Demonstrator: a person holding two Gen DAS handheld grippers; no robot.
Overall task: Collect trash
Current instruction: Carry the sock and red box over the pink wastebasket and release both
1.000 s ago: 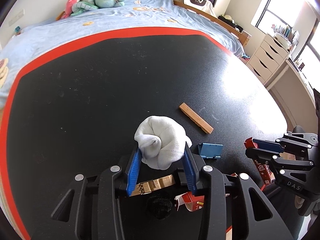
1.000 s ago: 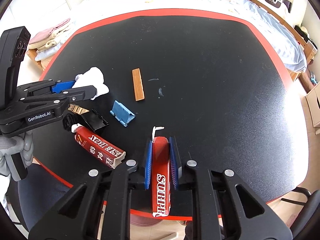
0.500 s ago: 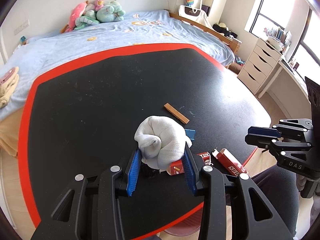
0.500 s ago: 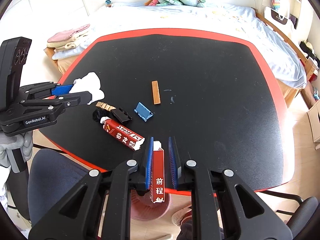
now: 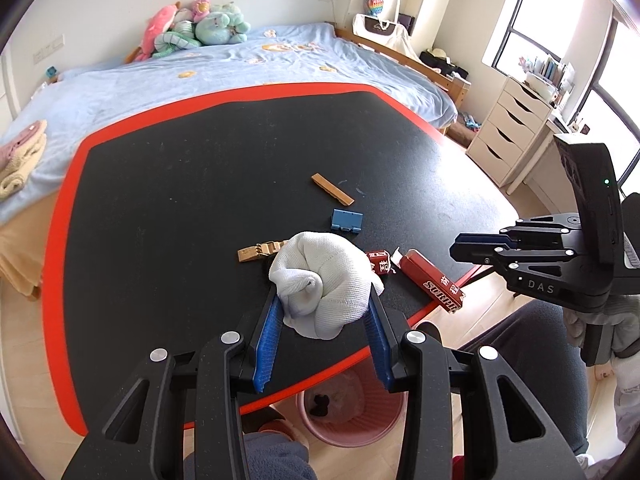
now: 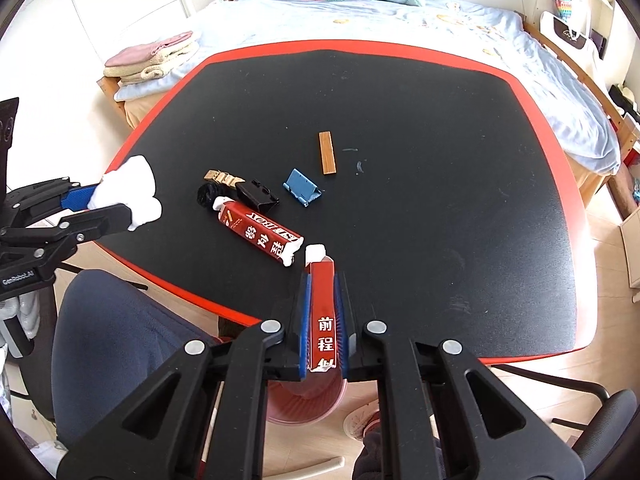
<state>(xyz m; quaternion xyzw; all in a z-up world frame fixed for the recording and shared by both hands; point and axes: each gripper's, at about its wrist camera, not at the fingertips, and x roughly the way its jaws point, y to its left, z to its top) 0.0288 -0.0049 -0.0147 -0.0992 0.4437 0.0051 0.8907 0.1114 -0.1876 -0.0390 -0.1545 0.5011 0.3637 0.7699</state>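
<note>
Lifting both loads off the table (image 5: 160,208), you brought the left tool (image 5: 322,332), clamping the white cloth (image 5: 324,280), and the right tool (image 6: 322,320), gripping the red box (image 6: 323,320), above the pink bin (image 5: 352,412), ready to drop.

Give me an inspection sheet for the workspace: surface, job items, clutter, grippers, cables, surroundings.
Surface: black table with red edge, faint smears near the middle.
Job's things: white cloth wad and a red carton held; second red carton lying on the table; pink bin on the floor under the near edge.
Clutter: wooden strip, blue stand, black clip, tan strap.
Grippers: left gripper shut on the cloth; right gripper shut on the carton.
Cables: nothing seen.
Surroundings: bed with plush toys, white drawers, windows.
</note>
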